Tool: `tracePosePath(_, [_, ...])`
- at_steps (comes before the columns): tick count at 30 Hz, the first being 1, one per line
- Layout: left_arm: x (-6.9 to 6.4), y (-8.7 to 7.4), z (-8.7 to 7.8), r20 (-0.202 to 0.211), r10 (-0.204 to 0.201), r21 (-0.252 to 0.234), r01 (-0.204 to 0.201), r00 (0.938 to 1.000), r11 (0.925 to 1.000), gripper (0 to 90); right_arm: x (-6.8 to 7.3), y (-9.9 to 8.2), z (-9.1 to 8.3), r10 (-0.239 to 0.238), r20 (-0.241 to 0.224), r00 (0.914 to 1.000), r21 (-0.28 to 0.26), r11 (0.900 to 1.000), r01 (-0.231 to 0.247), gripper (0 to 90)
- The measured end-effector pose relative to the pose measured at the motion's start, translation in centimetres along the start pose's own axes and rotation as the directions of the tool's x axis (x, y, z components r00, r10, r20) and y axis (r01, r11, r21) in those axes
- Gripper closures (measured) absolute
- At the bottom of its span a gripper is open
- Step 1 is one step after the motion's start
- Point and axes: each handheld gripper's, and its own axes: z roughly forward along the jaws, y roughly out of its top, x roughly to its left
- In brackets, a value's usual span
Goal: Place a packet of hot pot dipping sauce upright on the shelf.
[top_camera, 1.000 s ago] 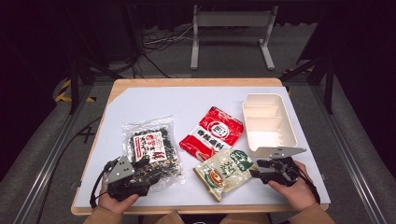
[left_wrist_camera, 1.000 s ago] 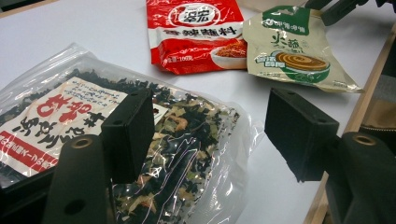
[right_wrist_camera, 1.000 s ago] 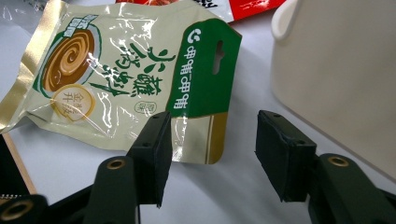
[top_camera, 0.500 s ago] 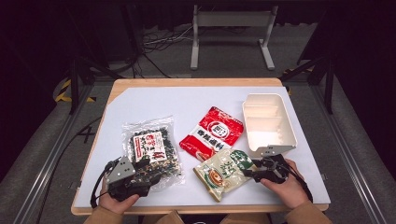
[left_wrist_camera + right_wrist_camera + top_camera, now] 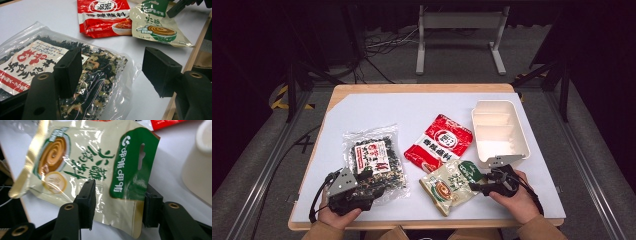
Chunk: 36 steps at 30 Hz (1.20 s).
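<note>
At the bottom of the high view, 2 hands come in, each one with a gripper. The left gripper [image 5: 346,192] is at the lower left of the frame and rests at the near edge of a clear bag of dark dried pieces [image 5: 373,161]. In the left gripper view its 2 black jaws stand wide apart: one jaw is over the bag [image 5: 75,75], the other is over the bare white table cover [image 5: 140,95], and nothing is pressed between them.

The right gripper [image 5: 482,184] is at the lower right of the high view, with its jaws pointing to the left, at the green top corner of the beige and green pouch [image 5: 451,186]. This pouch lies in the lower middle of the frame, tilted, near the front edge of the table [image 5: 422,224]. In the right gripper view the pouch [image 5: 82,167] is between the 2 jaws, one on each side of its green end. The jaws have just been closing around it, but I cannot tell if the pads already press on it.

A little farther, in the middle of the high view, lies a red sachet [image 5: 439,144], touching the pouch. Farther still, at the right, stands a white tray with compartments [image 5: 499,131], near the right gripper.
</note>
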Motion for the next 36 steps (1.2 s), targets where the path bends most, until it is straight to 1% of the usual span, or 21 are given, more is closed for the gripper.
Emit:
tracePosePath(3, [0.0,0.0,0.0,-0.003,0.008,0.006,-0.008,1.0,1.0,33.0,0.4,0.2,-0.2,-0.015,-0.035,0.9993,-0.014,0.9998,0.014,53.6])
tracePosePath(4, [0.0,0.0,0.0,-0.003,0.008,0.006,-0.008,1.0,1.0,33.0,0.4,0.2,-0.2,-0.015,-0.035,0.9993,-0.014,0.9998,0.014,53.6])
tracePosePath(6, [0.0,0.0,0.0,-0.002,0.008,0.006,-0.008,1.0,0.9999,33.0,0.8,0.3,-0.2,-0.032,-0.055,0.998,-0.018,0.9994,0.031,54.6])
tracePosePath(7, [0.0,0.0,0.0,-0.003,0.008,0.006,-0.008,1.0,1.0,33.0,0.9,0.3,-0.1,-0.038,-0.065,0.9972,-0.016,0.9992,0.038,55.0])
tracePosePath(9, [0.0,0.0,0.0,-0.002,0.007,0.006,-0.007,1.0,1.0,33.0,1.1,0.3,0.1,-0.051,-0.068,0.9964,-0.01,0.9987,0.051,56.5])
tracePosePath(11, [0.0,0.0,0.0,-0.002,0.008,0.006,-0.008,1.0,1.0,32.9,1.1,0.3,0.4,-0.056,-0.088,0.9945,0.002,0.9984,0.056,57.8])
tracePosePath(13, [0.0,0.0,0.1,-0.002,0.008,0.005,-0.008,1.0,1.0,33.0,1.2,0.4,0.7,-0.071,-0.097,0.9927,0.014,0.9972,0.073,58.6])
tracePosePath(15, [0.0,0.0,0.1,-0.001,0.011,0.006,-0.011,0.9999,0.9999,33.0,1.2,0.4,1.2,-0.09,-0.097,0.9913,0.036,0.995,0.093,59.7])
tracePosePath(17, [0.0,0.0,0.1,-0.002,0.011,0.007,-0.011,0.9999,0.9999,32.9,1.2,0.4,1.6,-0.092,-0.096,0.9911,0.05,0.994,0.097,62.3])
tracePosePath(20, [-0.1,0.0,0.1,0.0,0.007,0.009,-0.007,1.0,0.9999,32.9,1.0,0.6,1.7,-0.102,-0.084,0.9912,0.057,0.9926,0.107,72.8])
tracePosePath(21, [-0.1,0.0,0.1,0.0,0.007,0.009,-0.007,1.0,0.9999,32.9,1.0,0.6,1.7,-0.102,-0.084,0.9912,0.057,0.9926,0.107,72.8])
tracePosePath(23, [0.0,0.0,0.1,-0.003,0.01,0.007,-0.01,0.9999,0.9999,32.9,0.9,0.6,1.8,-0.107,-0.073,0.9916,0.059,0.9921,0.111,80.5])
tracePosePath(24, [0.0,0.0,0.1,-0.003,0.009,0.006,-0.009,1.0,0.9999,32.9,0.9,0.7,1.8,-0.114,-0.061,0.9916,0.06,0.9913,0.118,82.6])
tracePosePath(29, [0.0,0.0,0.0,-0.003,0.01,0.005,-0.01,0.9999,0.9999,33.0,0.9,0.7,1.8,-0.11,-0.06,0.9921,0.057,0.9919,0.113,86.9])
tracePosePath(31, [0.0,0.0,0.0,-0.004,0.009,0.006,-0.009,1.0,0.9999,32.9,0.9,0.7,1.8,-0.11,-0.061,0.992,0.055,0.9921,0.113,87.2])
tracePosePath(33, [0.0,0.0,0.1,-0.003,0.009,0.004,-0.009,1.0,0.9999,32.9,0.8,0.7,1.7,-0.098,-0.064,0.9931,0.046,0.9939,0.101,87.5])
tracePosePath(36, [0.0,0.0,0.1,-0.004,0.01,0.005,-0.01,0.9999,0.9999,32.9,0.8,0.6,1.7,-0.104,-0.06,0.9928,0.031,0.9939,0.106,87.8])
